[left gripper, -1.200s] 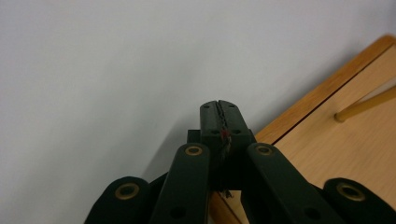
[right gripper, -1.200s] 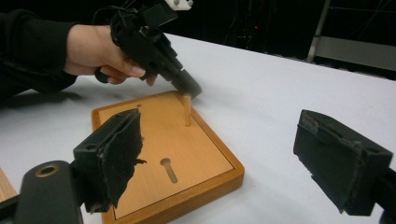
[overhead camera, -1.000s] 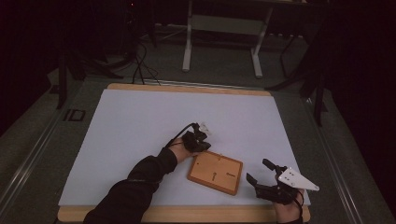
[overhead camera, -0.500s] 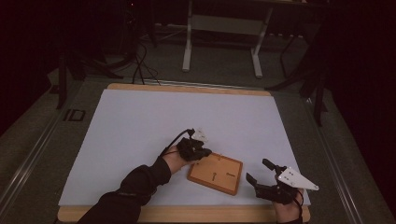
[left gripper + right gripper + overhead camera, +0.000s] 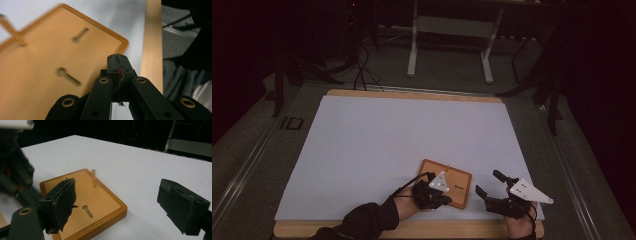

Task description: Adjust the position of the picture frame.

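Setting: dark room around a white table (image 5: 377, 150) with a wooden edge strip along its near side; a pale metal stand (image 5: 449, 30) is on the floor beyond the table's 12 o'clock side.
Left gripper (image 5: 439, 192): seen from above, it sits at the table's 6 o'clock edge, over the near left corner of the wooden board (image 5: 457, 182), a dark-sleeved forearm running back from it toward 7 o'clock.
Left gripper jaws: in the left gripper view the two black jaws are pressed flat together, a thin frayed thread showing along the seam between them; nothing else is visible in the grip.
Left gripper outlook: its tip (image 5: 118, 65) hangs just off a corner of the board (image 5: 50, 62), with two keyhole slots (image 5: 68, 76) in the board's face at 10 o'clock from the tip; the picture is motion-blurred.
Right gripper (image 5: 494, 187): at 3 o'clock of the board, just beside it and not touching, grey three-cornered plate on top.
Right gripper jaws: spread wide and empty in the right gripper view, the foam-faced pads (image 5: 61, 202) well apart.
Board: flat on the table near its 6 o'clock edge, at about 11 o'clock between the right gripper's jaws (image 5: 85, 200).
Peg (image 5: 93, 178): a thin pale rod standing upright out of the board near its far edge.
Slot (image 5: 87, 211): one keyhole slot lies at 6 o'clock of the peg.
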Tool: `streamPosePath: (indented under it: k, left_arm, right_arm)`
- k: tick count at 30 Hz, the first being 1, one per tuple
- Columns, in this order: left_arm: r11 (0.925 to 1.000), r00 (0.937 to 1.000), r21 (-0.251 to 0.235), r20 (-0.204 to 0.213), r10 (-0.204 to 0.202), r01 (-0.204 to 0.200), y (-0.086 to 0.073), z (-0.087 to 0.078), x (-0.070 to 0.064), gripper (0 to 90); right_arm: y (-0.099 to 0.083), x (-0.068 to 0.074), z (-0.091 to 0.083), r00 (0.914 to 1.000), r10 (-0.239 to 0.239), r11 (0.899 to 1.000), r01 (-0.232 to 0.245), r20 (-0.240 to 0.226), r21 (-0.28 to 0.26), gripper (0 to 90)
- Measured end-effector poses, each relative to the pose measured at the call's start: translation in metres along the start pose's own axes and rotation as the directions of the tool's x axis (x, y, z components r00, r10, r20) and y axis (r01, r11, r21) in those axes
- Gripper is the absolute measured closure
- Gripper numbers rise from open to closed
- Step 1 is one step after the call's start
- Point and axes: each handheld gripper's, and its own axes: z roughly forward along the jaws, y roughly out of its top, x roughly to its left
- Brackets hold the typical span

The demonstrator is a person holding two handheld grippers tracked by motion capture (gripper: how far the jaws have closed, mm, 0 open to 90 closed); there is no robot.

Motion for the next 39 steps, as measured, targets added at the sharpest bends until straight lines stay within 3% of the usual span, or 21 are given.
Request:
streamPosePath:
  k: [9,20,28,39]
  left_arm:
    - [0.9978,0.9990,0.051,-0.001,0.044,-0.044,-0.005,0.020,-0.004,90.0]
    - [0.9976,0.9976,0.028,-0.026,0.064,-0.064,0.011,0.033,-0.004,90.0]
    - [0.9995,0.9983,0.030,-0.056,0.015,-0.014,0.013,0.040,0.007,90.0]
    - [0.9998,0.9950,0.014,-0.099,-0.014,0.015,0.022,0.048,0.021,90.0]
  right_arm:
    - [0.000,0.000,0.000,1.0000,0.002,1.000,-0.002,-0.001,-0.001,14.8]
    - [0.000,-0.001,-0.002,1.0000,0.001,1.000,-0.001,0.001,-0.006,14.9]
    - [0.000,-0.002,-0.003,1.0000,0.003,1.000,-0.003,0.001,-0.007,14.8]
    - [0.000,-0.001,-0.003,1.0000,0.004,1.000,-0.004,0.000,-0.008,14.9]
